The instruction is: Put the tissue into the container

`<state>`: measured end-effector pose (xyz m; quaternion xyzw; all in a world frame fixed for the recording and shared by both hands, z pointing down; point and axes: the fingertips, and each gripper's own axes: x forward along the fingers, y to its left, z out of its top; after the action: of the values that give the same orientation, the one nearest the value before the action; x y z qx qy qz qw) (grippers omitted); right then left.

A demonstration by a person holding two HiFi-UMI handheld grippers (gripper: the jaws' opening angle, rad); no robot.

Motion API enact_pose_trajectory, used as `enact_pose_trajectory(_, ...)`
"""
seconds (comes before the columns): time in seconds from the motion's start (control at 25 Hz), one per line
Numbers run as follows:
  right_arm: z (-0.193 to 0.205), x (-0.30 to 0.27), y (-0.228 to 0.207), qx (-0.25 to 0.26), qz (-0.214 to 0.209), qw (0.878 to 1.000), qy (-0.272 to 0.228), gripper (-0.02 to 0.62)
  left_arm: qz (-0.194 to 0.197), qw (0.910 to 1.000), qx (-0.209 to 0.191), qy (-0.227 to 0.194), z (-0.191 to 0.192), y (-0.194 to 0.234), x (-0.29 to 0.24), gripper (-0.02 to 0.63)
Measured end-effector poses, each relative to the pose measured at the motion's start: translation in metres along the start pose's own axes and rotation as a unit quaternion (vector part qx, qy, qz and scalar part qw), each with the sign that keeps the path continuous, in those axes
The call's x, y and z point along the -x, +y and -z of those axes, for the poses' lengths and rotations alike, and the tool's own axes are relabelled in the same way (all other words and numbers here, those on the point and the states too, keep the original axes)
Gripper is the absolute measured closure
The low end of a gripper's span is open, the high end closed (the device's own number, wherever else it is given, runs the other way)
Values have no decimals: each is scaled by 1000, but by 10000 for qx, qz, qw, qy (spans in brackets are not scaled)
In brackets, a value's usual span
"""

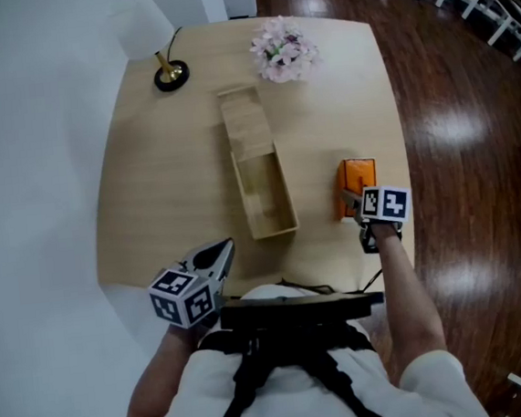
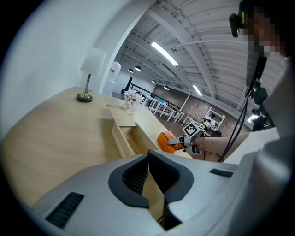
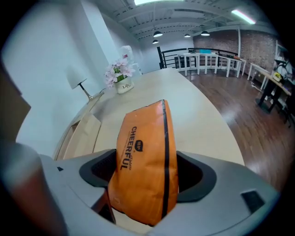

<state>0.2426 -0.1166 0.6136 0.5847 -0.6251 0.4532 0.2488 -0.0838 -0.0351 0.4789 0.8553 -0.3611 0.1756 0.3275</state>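
Tissue pack pinched in right claw, right of container.
Pale wood bench (image 1: 149,195) carries a long wooden container (image 1: 263,189) at centre, near half open. Tissue pack (image 3: 145,170): soft orange wrapper, black seam stripe, black print "CHEERFUL"; it sits beside the container's near end, close to the bench's right edge. Right claw (image 1: 354,205) clamps its sides. Left claw (image 2: 150,156) pressed together, empty, at the near edge.

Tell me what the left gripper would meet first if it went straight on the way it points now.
Most likely the near end of the open wooden container, which lies just ahead of the left gripper, jaws together; the exact height is unclear.
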Motion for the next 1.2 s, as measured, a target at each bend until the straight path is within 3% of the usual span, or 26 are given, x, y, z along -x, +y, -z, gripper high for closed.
enact_pose_trajectory(0.32, -6, 20, 9, -173, -184, 9994, -255, 226, 37, 9999, 100, -99, -2, 4, 3, 612)
enact_pose_trajectory(0.88, -65, 69, 119, 445, -1026, 9888, -987, 227, 150, 9994, 181, -260, -9, 15, 12, 612)
enact_pose_trajectory(1.2, -72, 74, 149, 596, -1173, 9860, -1028, 229, 113, 9991, 211, -344, -15, 23, 19, 612)
